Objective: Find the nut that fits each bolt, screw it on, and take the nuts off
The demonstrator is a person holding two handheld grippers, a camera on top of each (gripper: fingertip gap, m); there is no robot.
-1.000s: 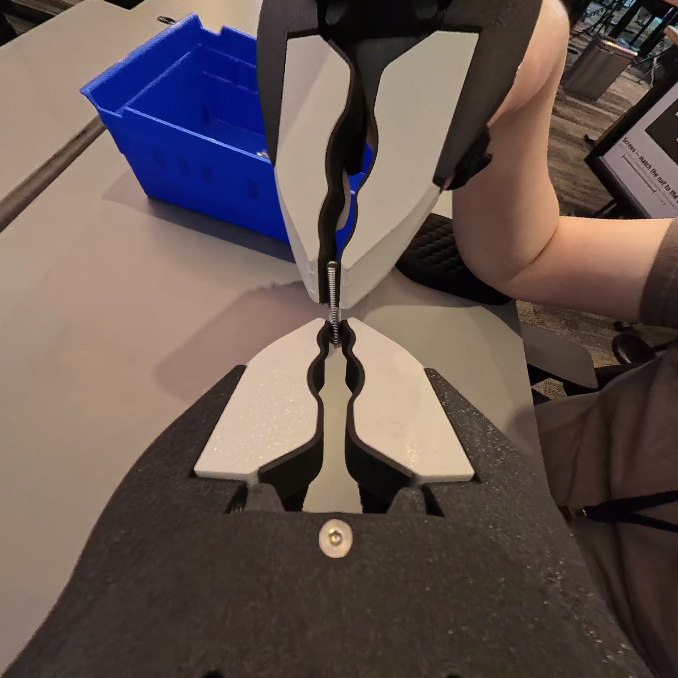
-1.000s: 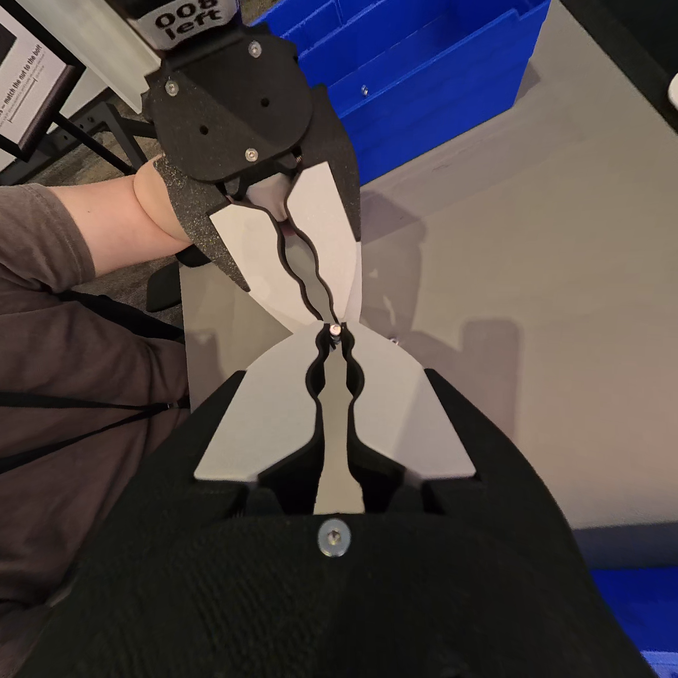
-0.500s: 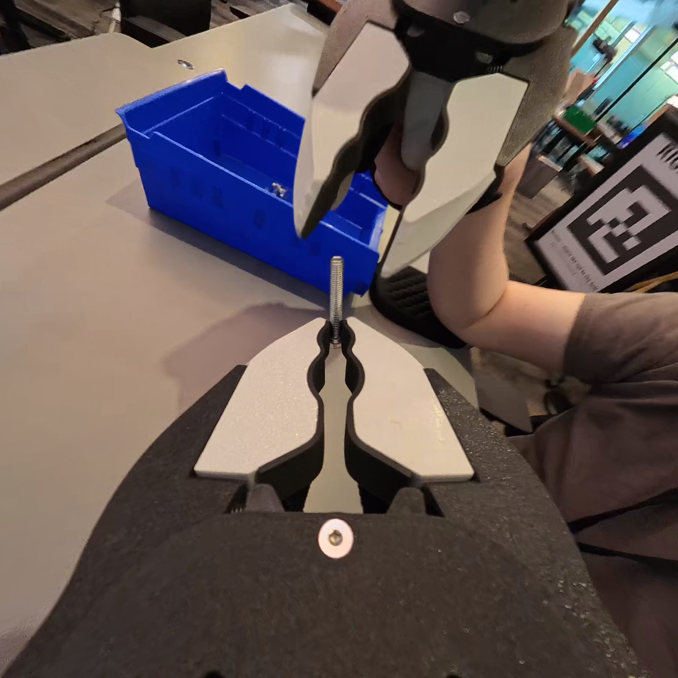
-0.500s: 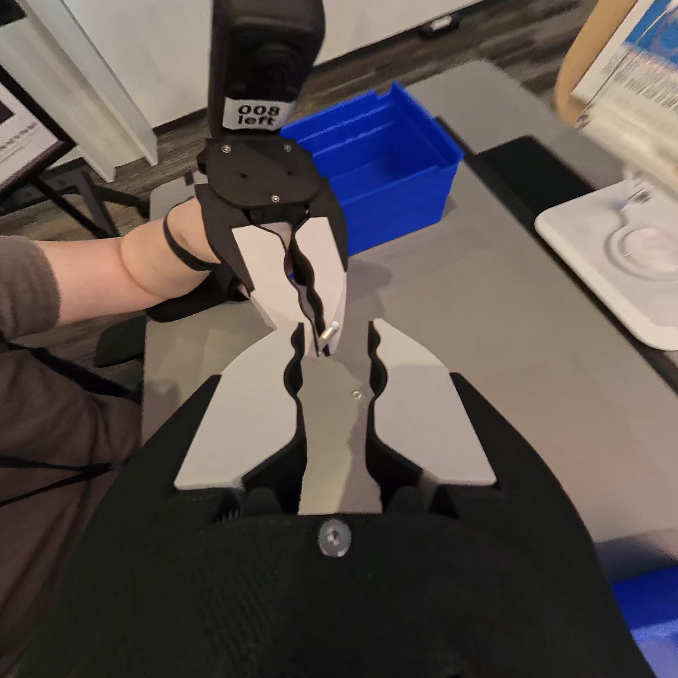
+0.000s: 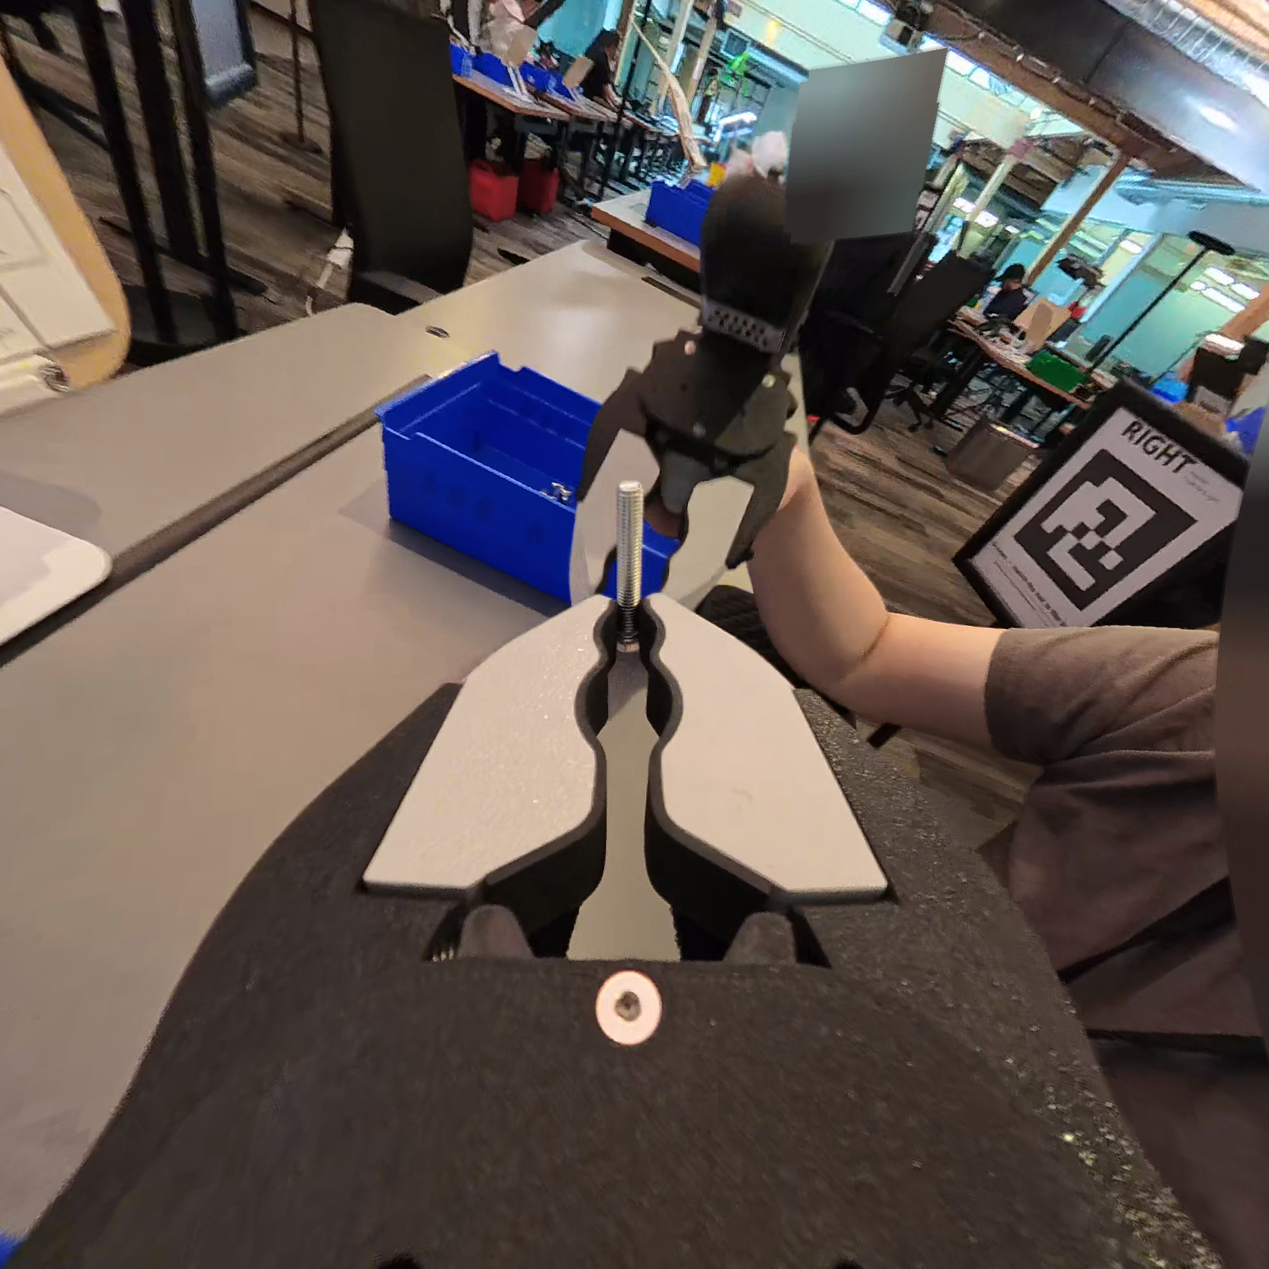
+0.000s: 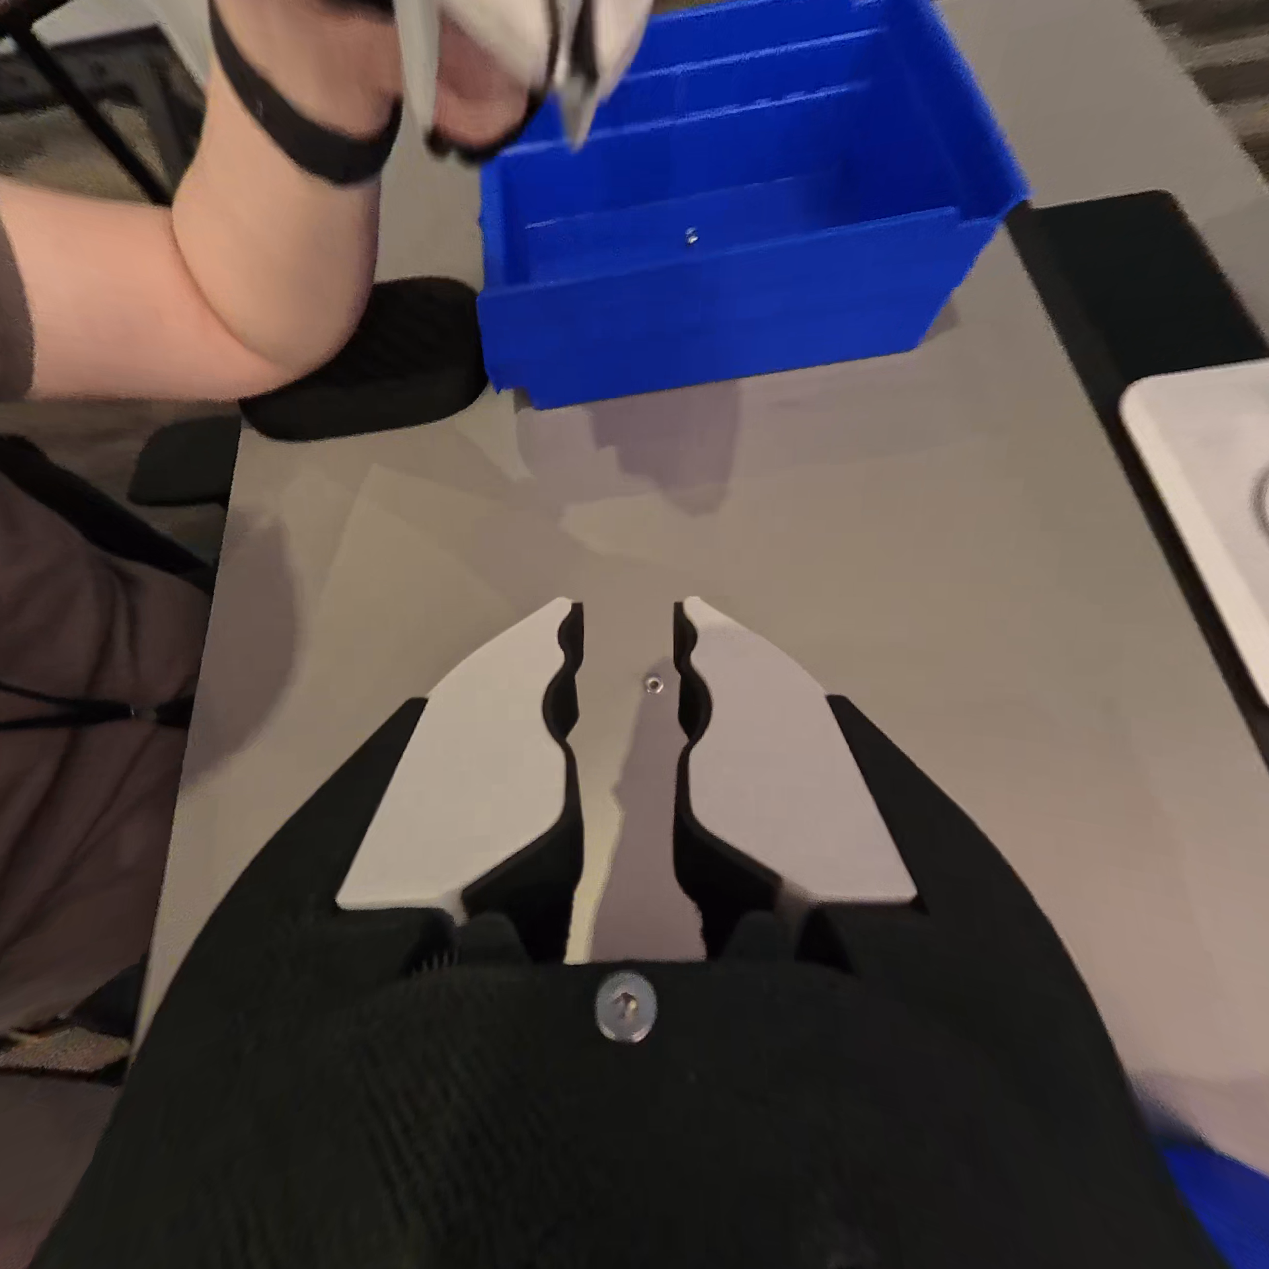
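A threaded bolt point(image 5: 629, 542) is clamped upright at the tips of the closed left claw point(image 5: 627, 621). The right claw point(image 6: 628, 611) is held open and empty above the grey worktop point(image 6: 893, 549), a small nut point(image 6: 652, 684) lying between its fingers, near the blue bin point(image 6: 721, 329).

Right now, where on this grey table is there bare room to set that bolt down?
The grey table lies bare between the blue bin and the open right gripper, except for a small nut. It is crowded near the bin, where the left gripper holds the bolt.
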